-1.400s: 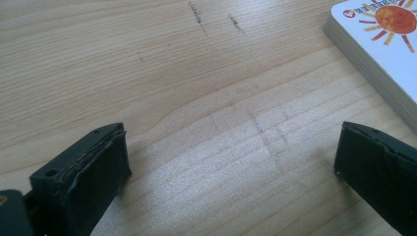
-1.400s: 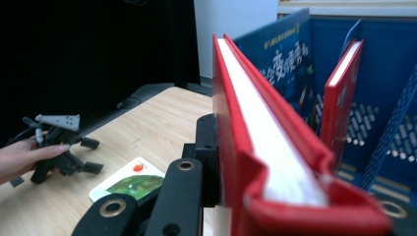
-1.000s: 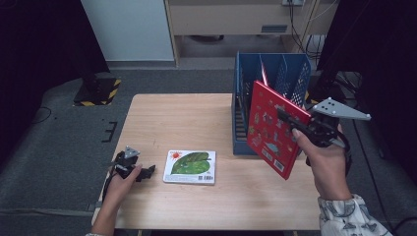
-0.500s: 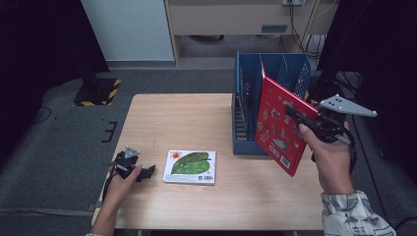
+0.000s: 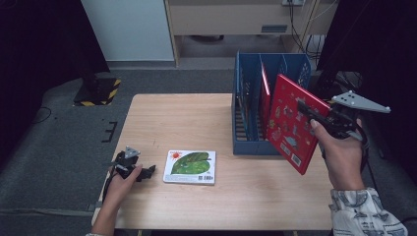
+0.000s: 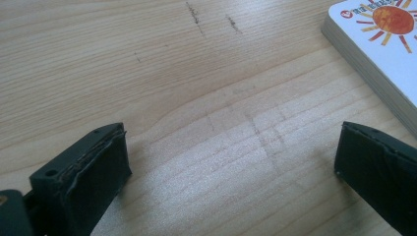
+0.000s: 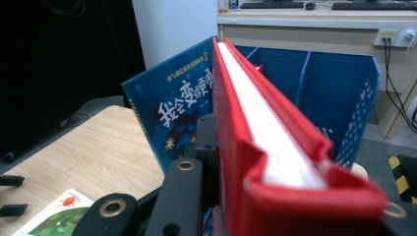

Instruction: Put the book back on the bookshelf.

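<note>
You've got the red book [image 5: 293, 123] clamped in your right gripper [image 5: 314, 115], up in the air just off the right side of the blue file rack [image 5: 246, 105], which sits toward the table's [image 5: 172, 118] far right corner. In the right gripper view the jaws are pinched on the red cover [image 7: 231, 162] near one edge, with the white page block [image 7: 265, 128] facing up at you. The grip looks solid but it's out at the edge, so the book will want to swing.

My take on the slotting step:

- The book is tilted right now, top leaning over the rack. I'd square it up so it's parallel to the dividers before you lower it, otherwise a corner will probably catch on the rack wall.
- There's already a blue book [image 7: 169, 118] and a thin red one [image 5: 264, 86] standing in there. Pick a free slot and come down from above rather than sliding in sideways.
- Lower slowly and don't release until the bottom edge is resting on the rack floor. I can't tell from here which slot is free, so check that yourself.

Your left gripper [image 5: 132, 169] is parked near the near-left corner of the table with its jaws spread wide and nothing between them, just bare wood. The leaf book [image 5: 191, 166] lies flat right next to it, not touched, so that hand is well placed for it.
</note>
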Available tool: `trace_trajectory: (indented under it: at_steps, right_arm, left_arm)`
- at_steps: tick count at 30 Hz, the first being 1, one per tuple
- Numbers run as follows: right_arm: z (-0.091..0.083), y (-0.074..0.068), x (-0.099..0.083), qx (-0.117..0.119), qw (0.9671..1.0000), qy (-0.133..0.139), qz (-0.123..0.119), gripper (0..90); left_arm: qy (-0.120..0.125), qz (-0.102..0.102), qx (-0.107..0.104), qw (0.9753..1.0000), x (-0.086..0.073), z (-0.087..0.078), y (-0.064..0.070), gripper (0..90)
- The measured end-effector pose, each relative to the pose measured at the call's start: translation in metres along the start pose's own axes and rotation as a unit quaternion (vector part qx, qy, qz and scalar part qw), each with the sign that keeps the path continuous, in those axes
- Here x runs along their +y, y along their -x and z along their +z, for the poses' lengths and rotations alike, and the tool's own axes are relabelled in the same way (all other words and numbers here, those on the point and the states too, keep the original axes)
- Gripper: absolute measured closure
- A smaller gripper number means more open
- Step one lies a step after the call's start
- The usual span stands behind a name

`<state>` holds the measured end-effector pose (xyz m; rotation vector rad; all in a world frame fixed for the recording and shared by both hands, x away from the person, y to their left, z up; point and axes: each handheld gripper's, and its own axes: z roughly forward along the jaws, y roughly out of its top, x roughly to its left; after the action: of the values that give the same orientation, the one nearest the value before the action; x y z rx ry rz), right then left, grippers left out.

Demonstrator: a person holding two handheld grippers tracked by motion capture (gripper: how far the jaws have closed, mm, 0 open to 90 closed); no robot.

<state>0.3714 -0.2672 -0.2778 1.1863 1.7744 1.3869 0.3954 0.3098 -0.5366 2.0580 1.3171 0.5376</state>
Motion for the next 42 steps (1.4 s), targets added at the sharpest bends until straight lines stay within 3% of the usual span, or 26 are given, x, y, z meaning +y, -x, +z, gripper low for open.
trace_trajectory:
  at_steps: [17,27,33,42]
  right_arm:
    - [0.016,0.010,0.011,-0.033,0.9994,0.000,0.002,79.3]
    - [0.034,0.014,0.020,-0.053,0.9986,-0.001,0.001,79.3]
    - [0.042,0.017,0.024,-0.069,0.9974,0.018,0.005,79.4]
    - [0.062,0.018,0.027,-0.078,0.9969,0.009,0.004,79.3]
  left_arm:
    - [-0.001,0.001,0.000,1.0000,0.001,0.000,0.000,0.0]
    - [-0.001,0.001,0.000,1.0000,0.001,0.000,0.001,0.0]
    - [-0.001,0.002,0.000,1.0000,0.001,0.001,0.001,0.0]
    - [0.000,0.002,-0.001,1.0000,0.001,0.001,0.002,0.0]
